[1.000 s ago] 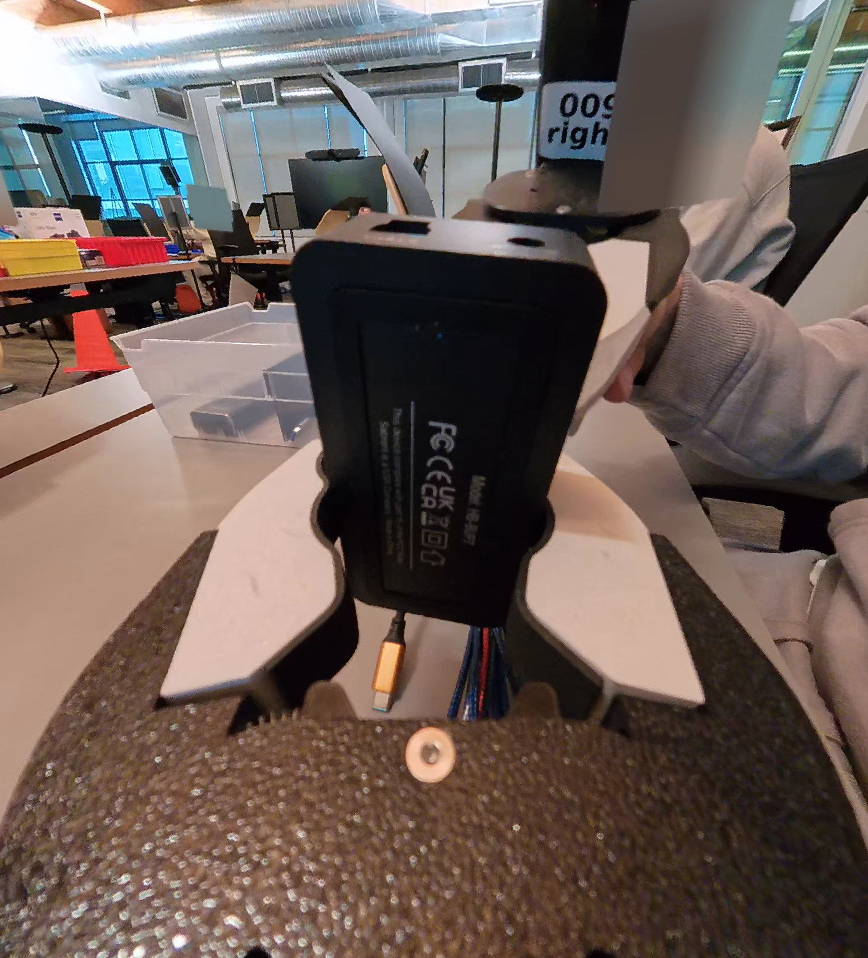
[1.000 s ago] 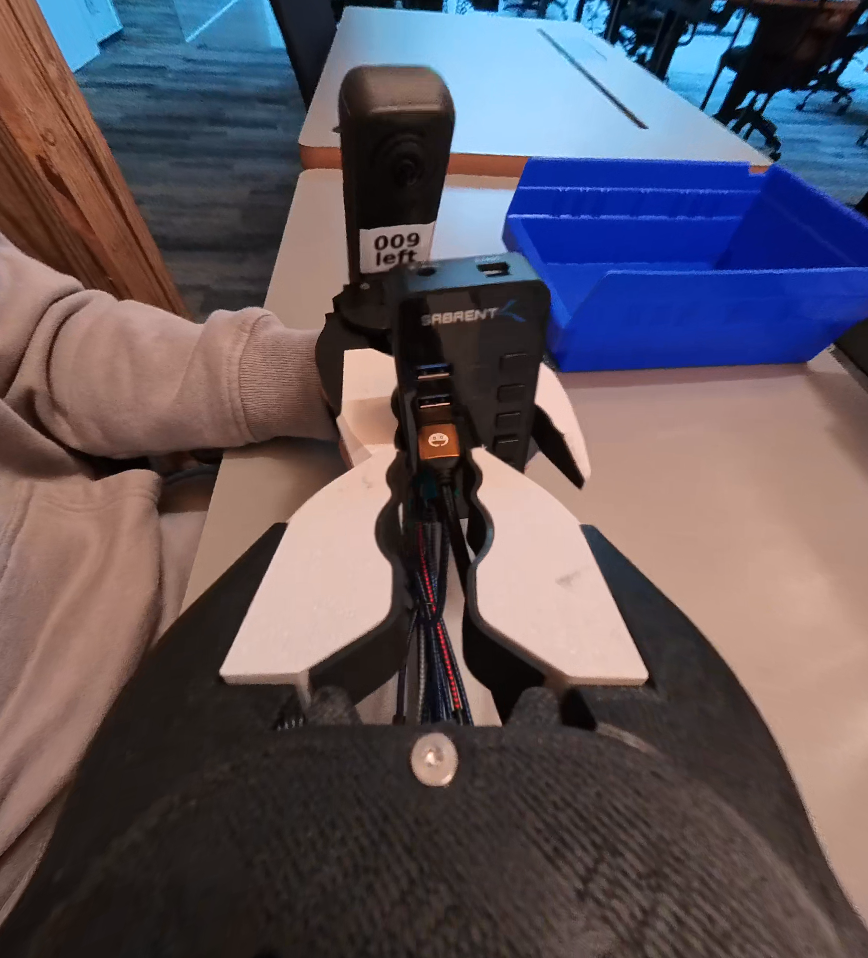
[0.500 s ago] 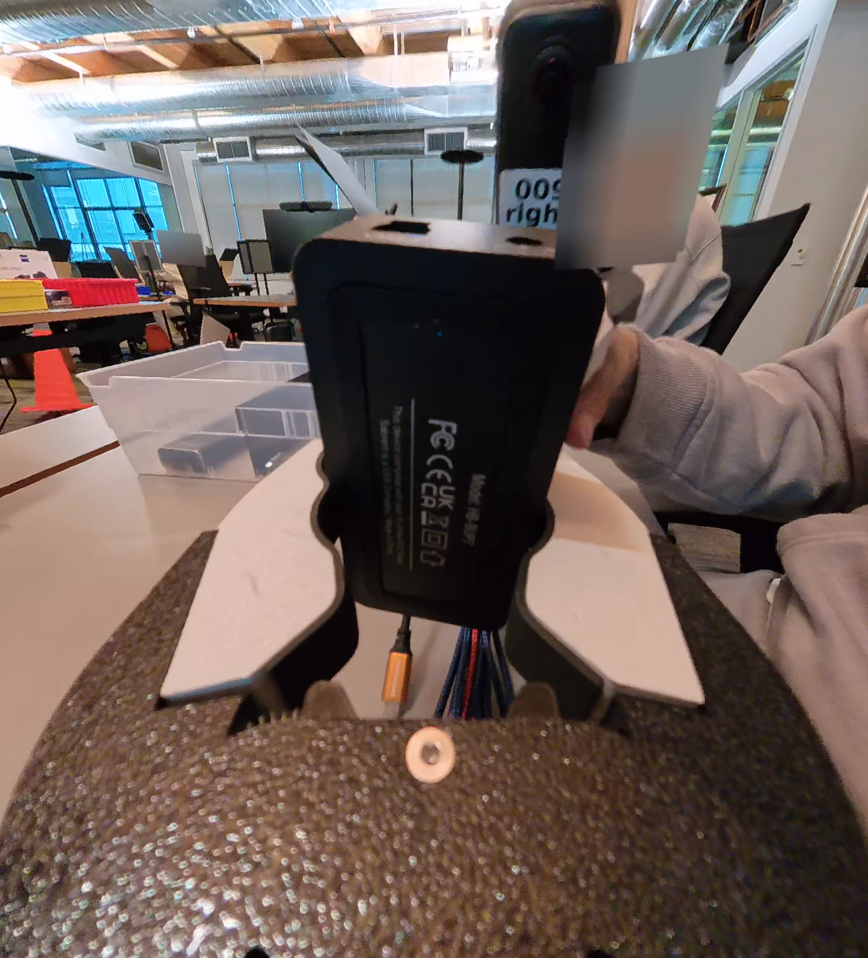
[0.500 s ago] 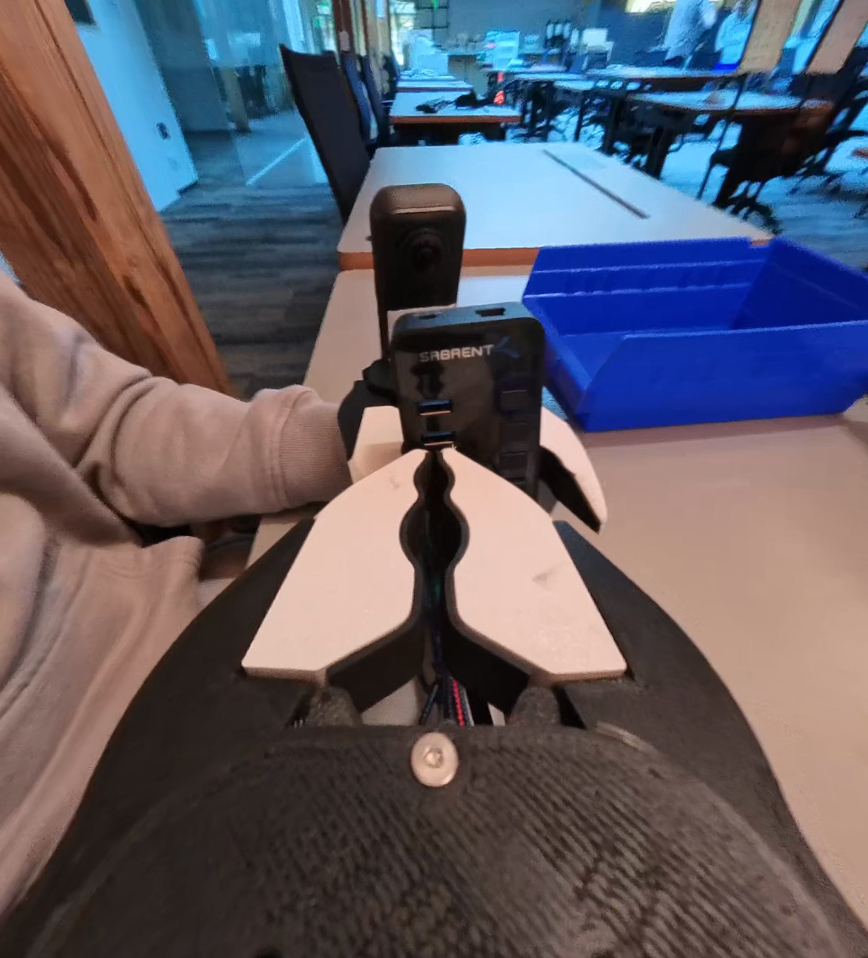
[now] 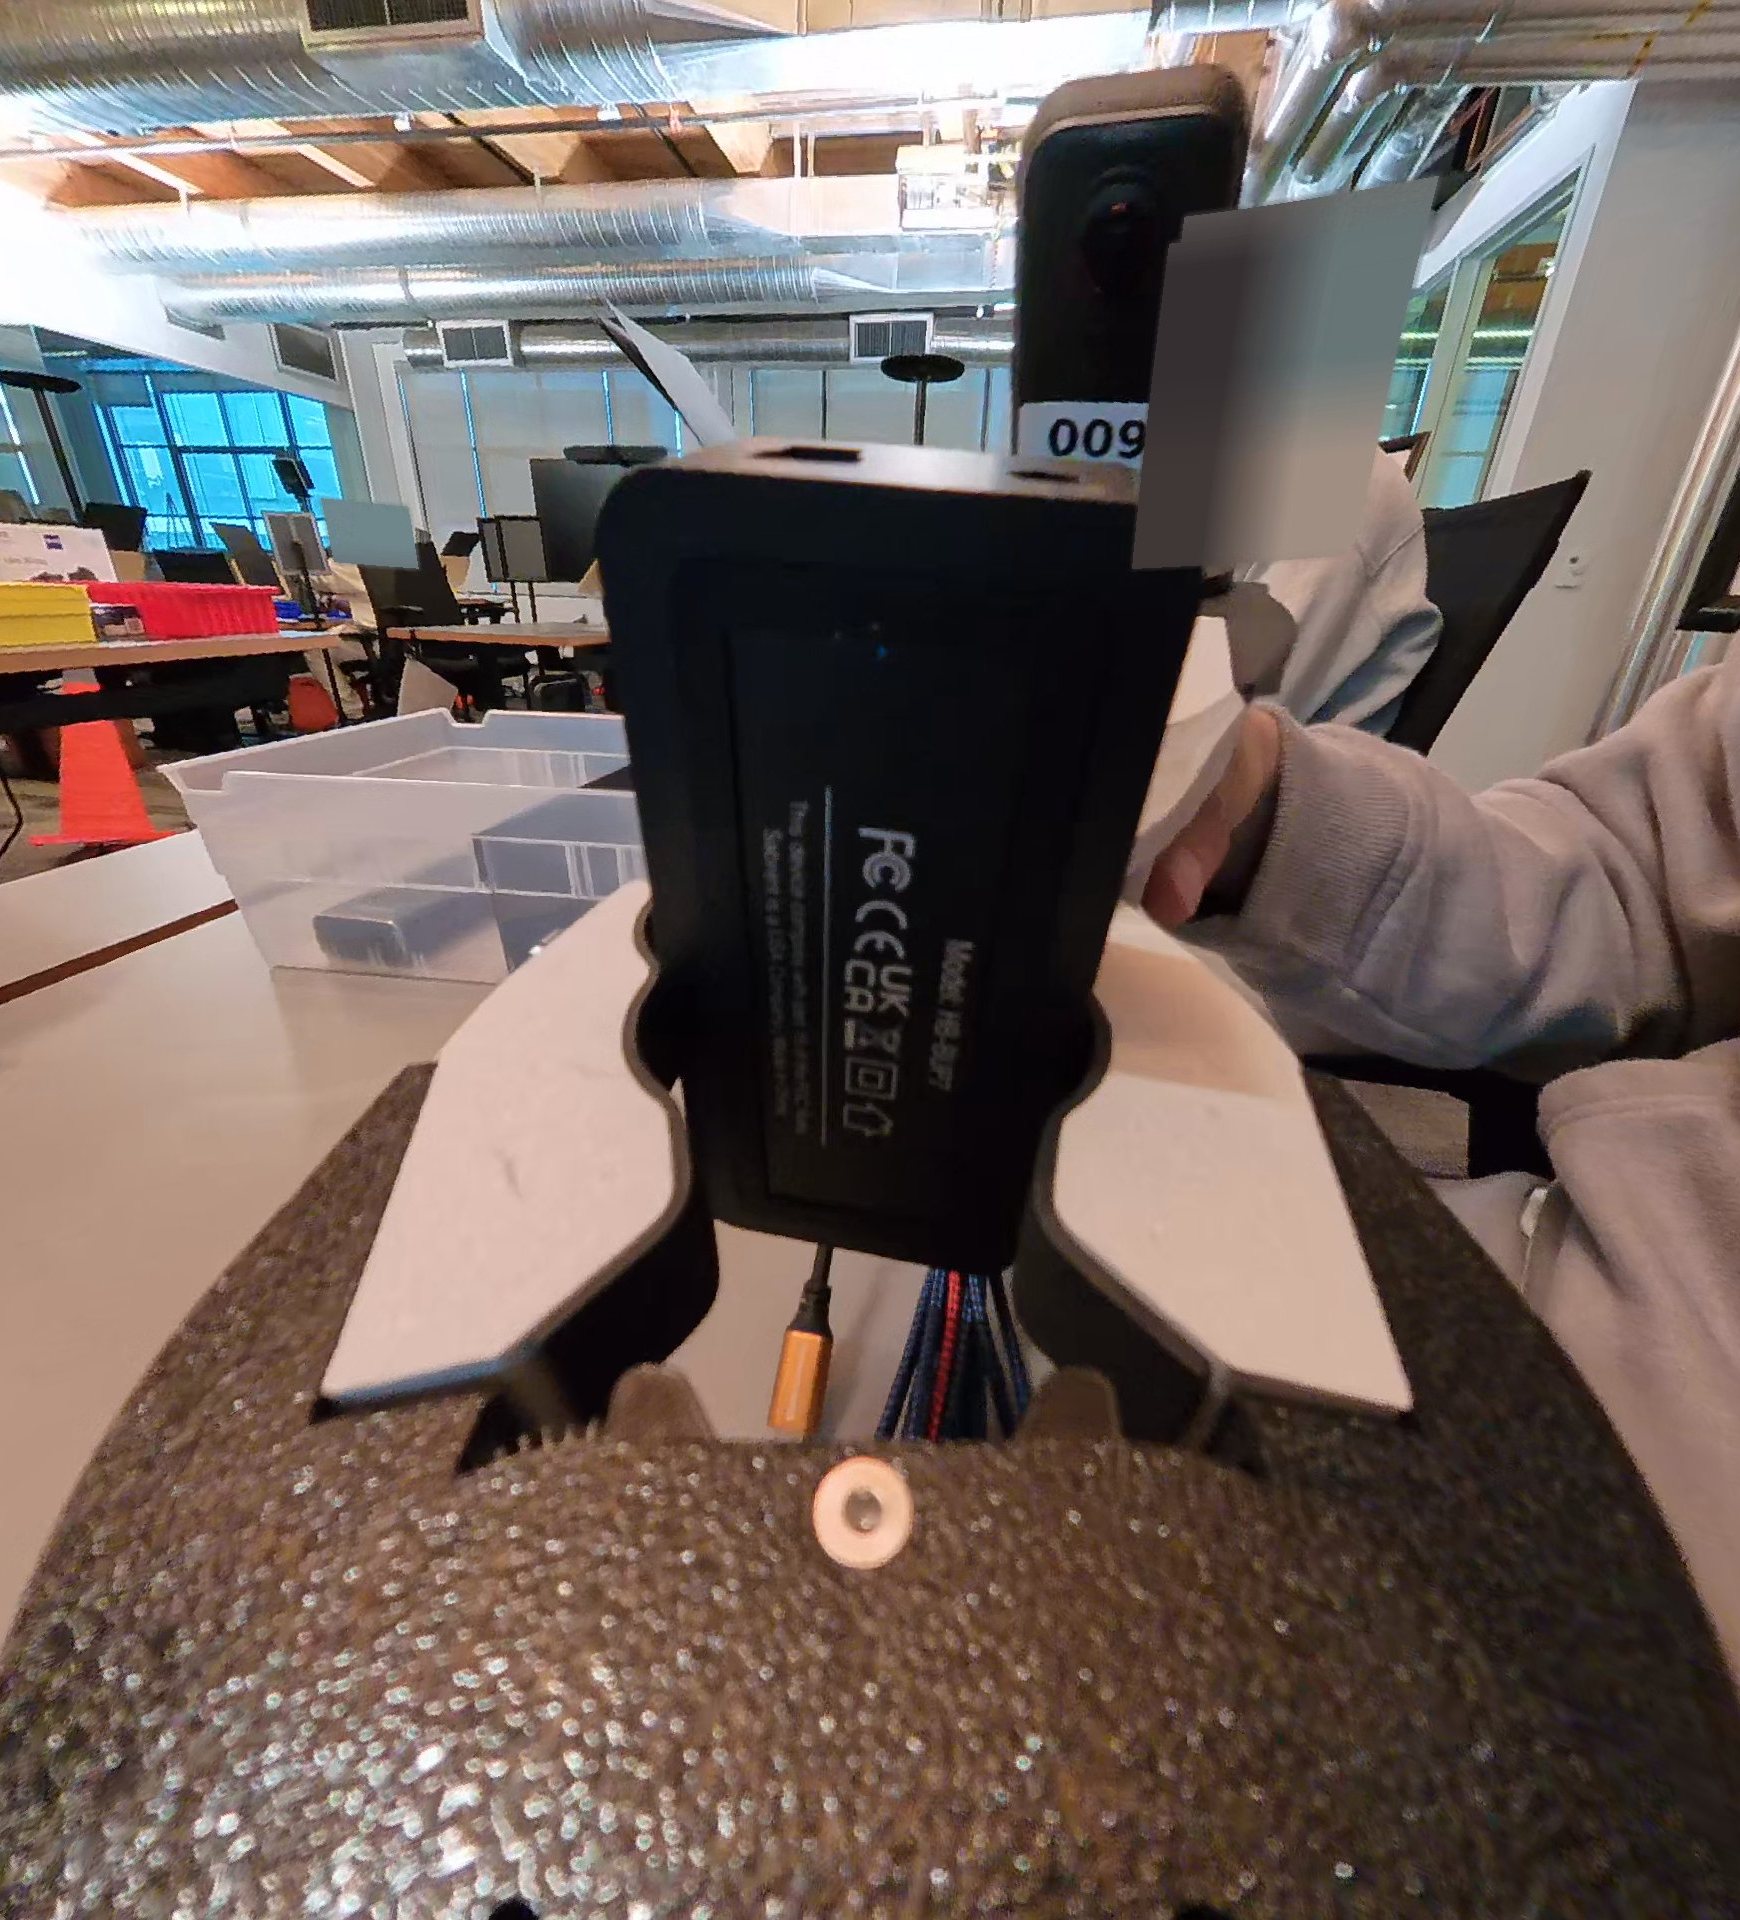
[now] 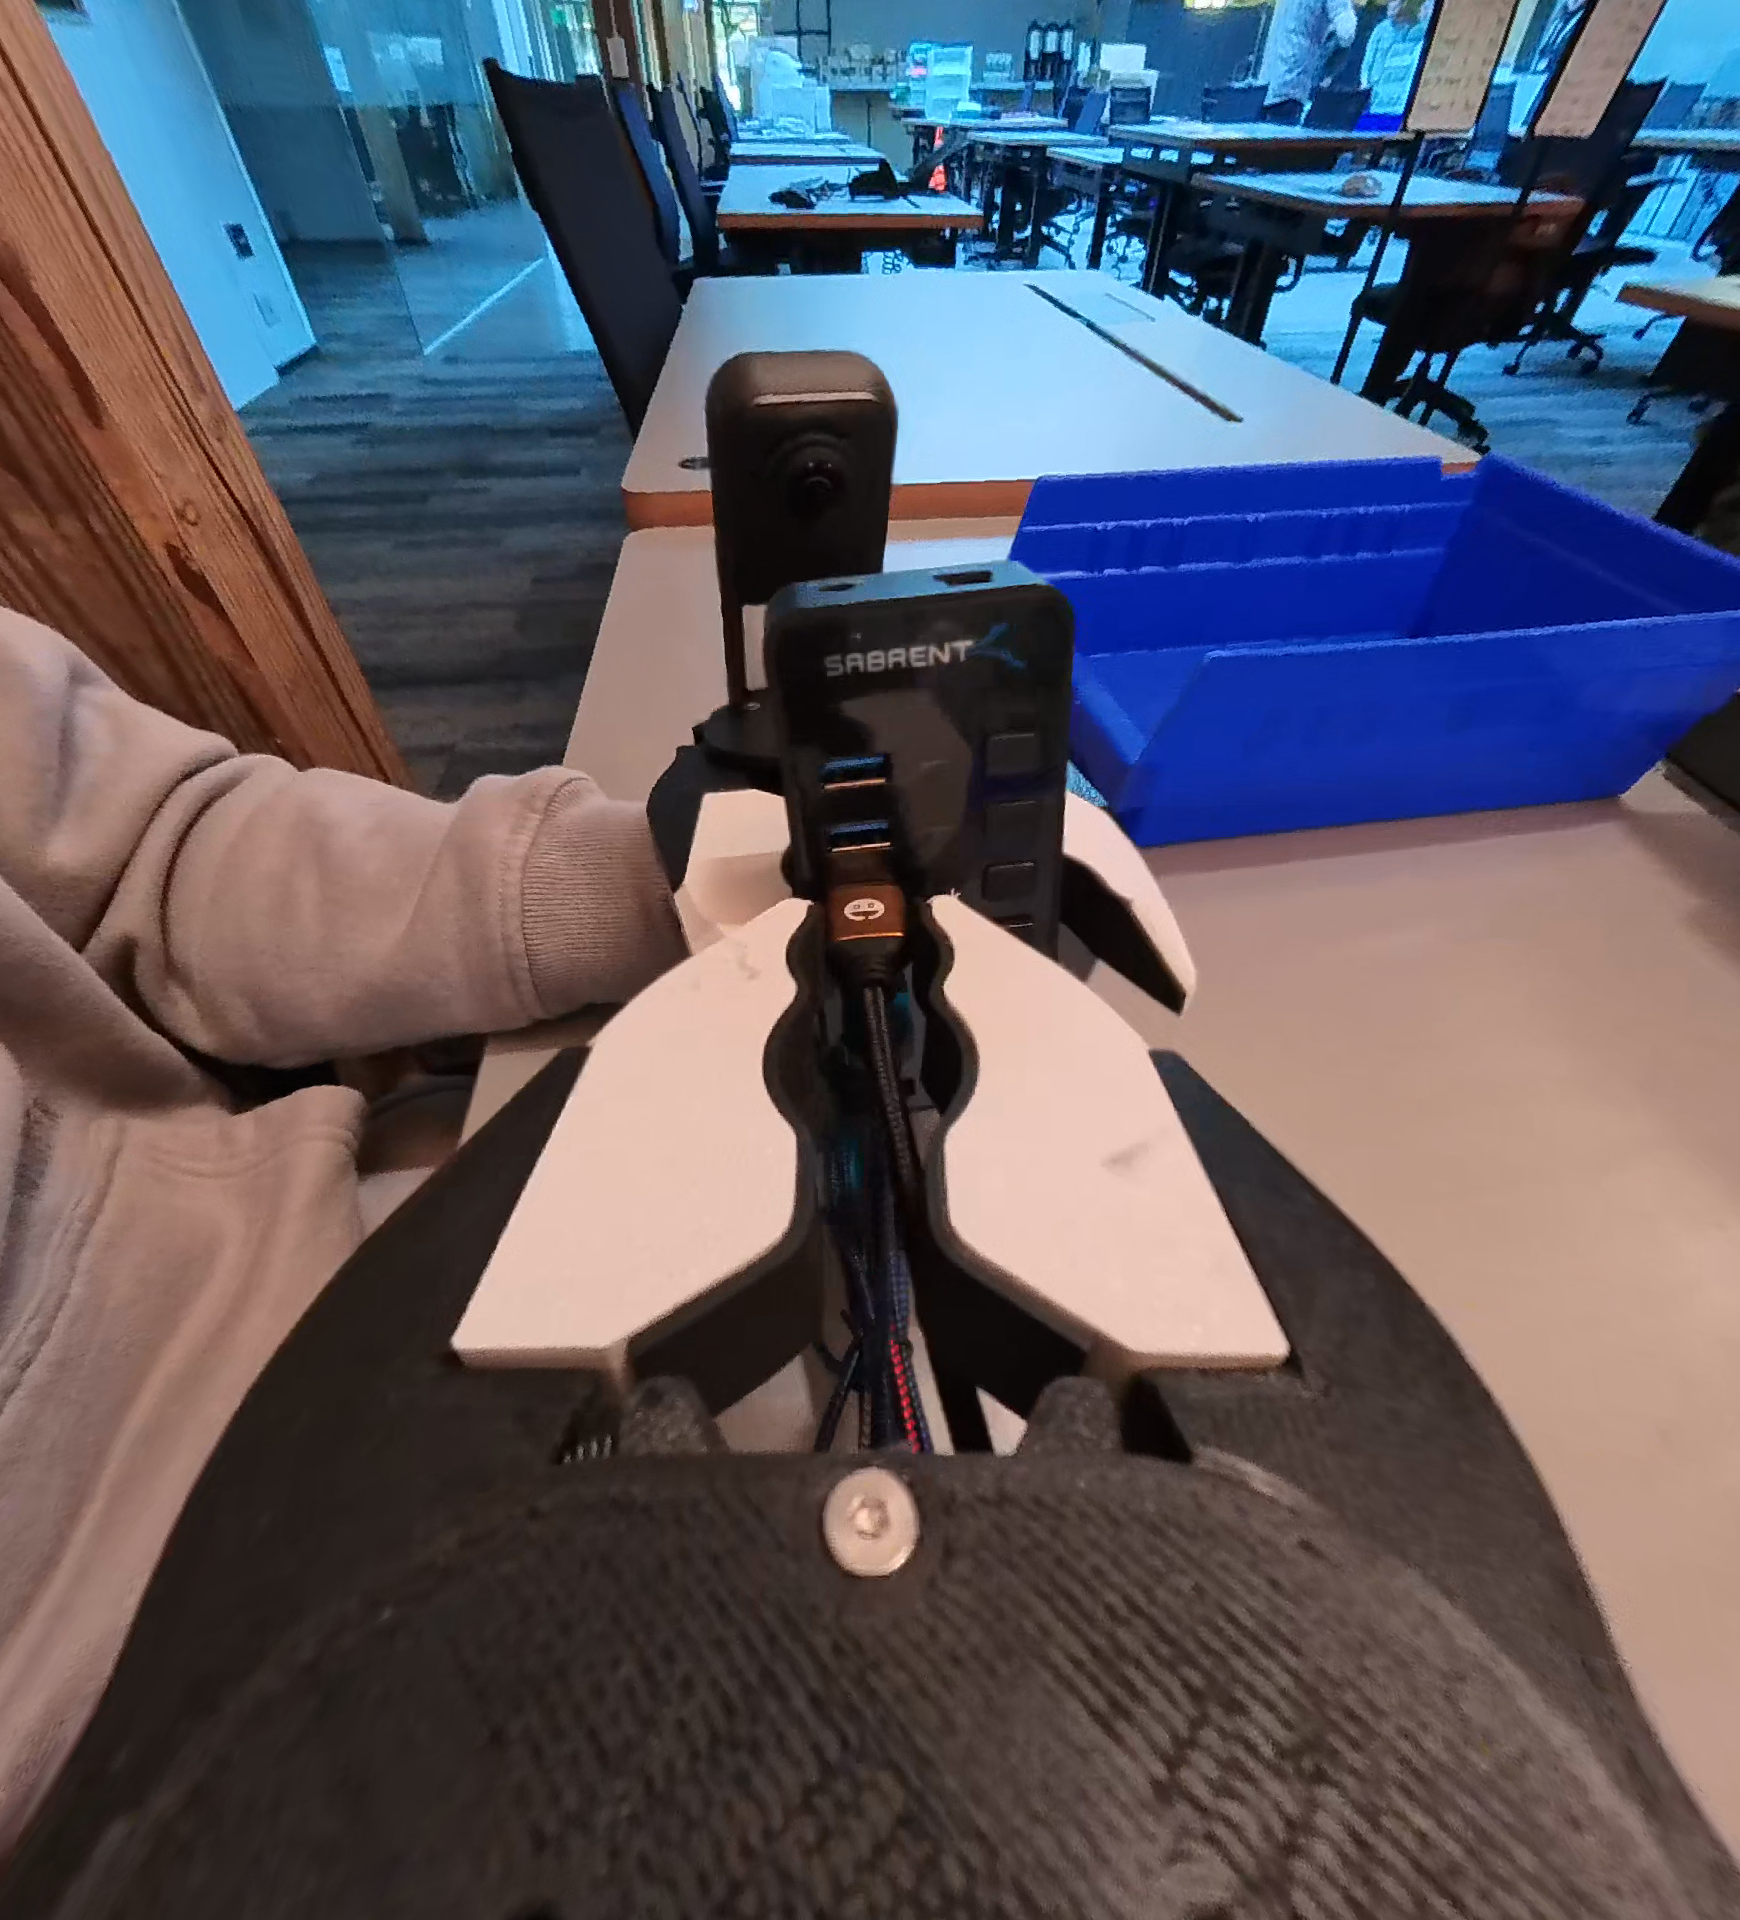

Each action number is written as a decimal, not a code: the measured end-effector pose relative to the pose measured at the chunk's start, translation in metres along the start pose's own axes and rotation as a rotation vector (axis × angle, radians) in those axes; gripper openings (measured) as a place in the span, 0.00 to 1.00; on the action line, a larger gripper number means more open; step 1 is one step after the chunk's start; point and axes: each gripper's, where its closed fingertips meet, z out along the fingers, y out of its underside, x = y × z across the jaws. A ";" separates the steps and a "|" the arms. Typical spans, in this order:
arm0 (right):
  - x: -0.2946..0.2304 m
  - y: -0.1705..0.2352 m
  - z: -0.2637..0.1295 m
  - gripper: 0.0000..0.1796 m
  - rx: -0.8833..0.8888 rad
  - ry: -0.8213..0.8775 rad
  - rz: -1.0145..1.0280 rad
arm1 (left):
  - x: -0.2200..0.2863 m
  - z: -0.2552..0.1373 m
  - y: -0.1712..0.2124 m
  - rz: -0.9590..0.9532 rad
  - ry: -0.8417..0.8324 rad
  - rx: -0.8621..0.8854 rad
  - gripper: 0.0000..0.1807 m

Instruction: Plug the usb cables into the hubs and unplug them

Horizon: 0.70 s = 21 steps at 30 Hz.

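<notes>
left wrist view: hub [image 5: 887, 831] upright

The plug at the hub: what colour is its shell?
Orange plug with black tip, clearest in the right wrist view.

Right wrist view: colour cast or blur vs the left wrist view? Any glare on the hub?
Right wrist view: cool blue cast over the background desks; hub face glossy, with faint reflections; orange plug sharp. Left wrist view: warmer, ceiling blown out at upper left; hub back slightly soft; strong fisheye bending on the table edge in both.
</notes>
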 end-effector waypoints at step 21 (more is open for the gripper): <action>-0.005 0.006 -0.016 0.09 -0.077 -0.034 -0.018 | 0.013 0.002 0.004 0.015 0.056 -0.107 0.39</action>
